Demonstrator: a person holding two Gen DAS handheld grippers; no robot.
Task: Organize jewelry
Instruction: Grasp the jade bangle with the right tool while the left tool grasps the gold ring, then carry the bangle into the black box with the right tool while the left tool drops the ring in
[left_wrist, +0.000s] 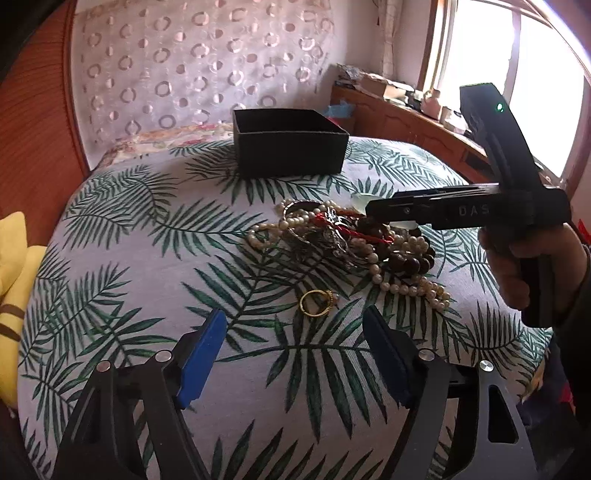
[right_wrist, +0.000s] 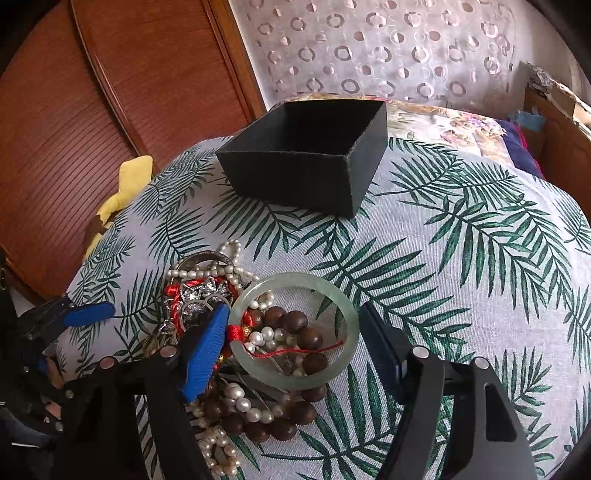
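Left gripper (left_wrist: 295, 354) nearest, jaws spread, nothing between the blue pads, hanging over the leaf-print cloth (left_wrist: 129, 258) just short of the gold ring (left_wrist: 318, 302), which lies apart from the heap on its near side. Right gripper (right_wrist: 291, 354) also spread and empty, straddling the pale green bangle (right_wrist: 295, 328): left pad just beside the bangle's rim, right pad clear of it on the cloth; can't tell if the left pad touches. The bangle sits on top of the jewelry pile (left_wrist: 343, 240), with dark wooden beads (right_wrist: 291, 321), a pearl strand (right_wrist: 247, 402) and a red cord (right_wrist: 295, 352) running through or under it. Silver pieces and more pearls lie tangled behind. Farther back the open black box (right_wrist: 306, 162) stands well apart from the pile, looks empty from here, probably the place things go. Behind that, patterned curtain and wooden panels. Risks, judging: closing on the bangle could drag the red cord and beads up with it, since they thread through the ring; smooth round stone could squirt out of flat pads if gripped off-centre and drop onto the cloth or roll. The gold ring is small and lies flat, so pads may pinch cloth instead or flick it away. Both grippers work close together over one pile and could bump.
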